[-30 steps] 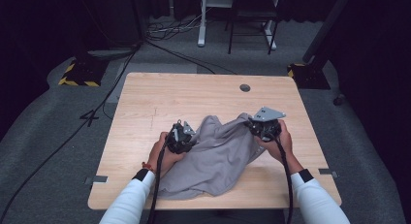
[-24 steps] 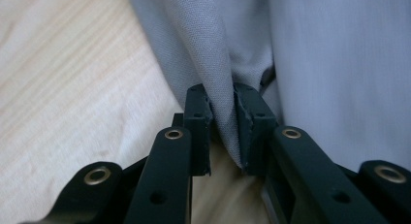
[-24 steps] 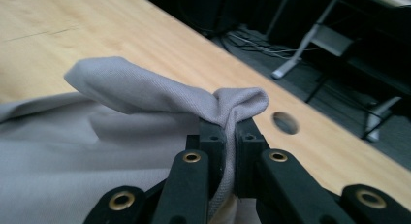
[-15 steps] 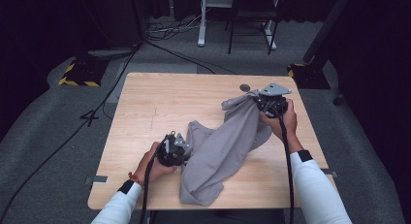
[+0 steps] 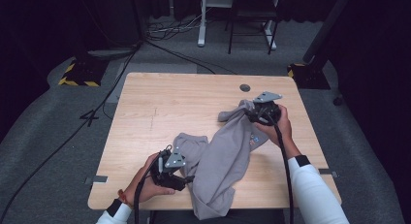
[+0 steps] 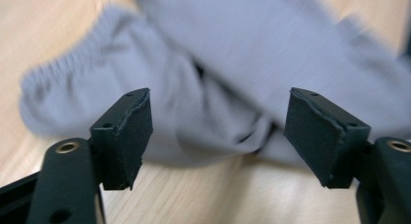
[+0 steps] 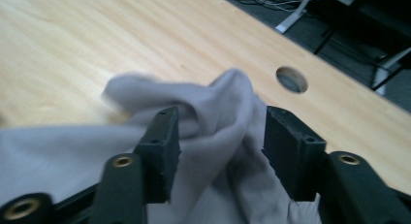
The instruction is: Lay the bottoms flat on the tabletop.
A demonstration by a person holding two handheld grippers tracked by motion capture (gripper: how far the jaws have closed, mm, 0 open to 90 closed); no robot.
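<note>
- Jaws: left gripper point(image 6: 218, 136) spread wide with nothing between the pads; right gripper point(image 7: 220, 151) parted too, with a fold of cloth bunched in the gap, not clearly pinched.
- High view: grey sweatshirt point(image 5: 228, 161) lies crumpled across the right half of the table point(image 5: 160, 107), running from the far right down to the near edge, where the bottom end droops over. Right gripper point(image 5: 261, 112) sits at its far end; left gripper point(image 5: 169, 168) is just beside its near left part.
- Left gripper view: ribbed cuff or hem near the jaws; blurred, so details are uncertain.
- Right gripper view: a peak of fabric stands up between the jaws; cable hole point(image 7: 292, 79) beyond.
- Progress, as I judge it: stretched out lengthwise but not flat. Sleeves are tangled and heavy folds remain; smoothing and any folding are still to do.
- Look: soft grey knit, small coloured print near the right hand point(image 5: 278, 129).
</note>
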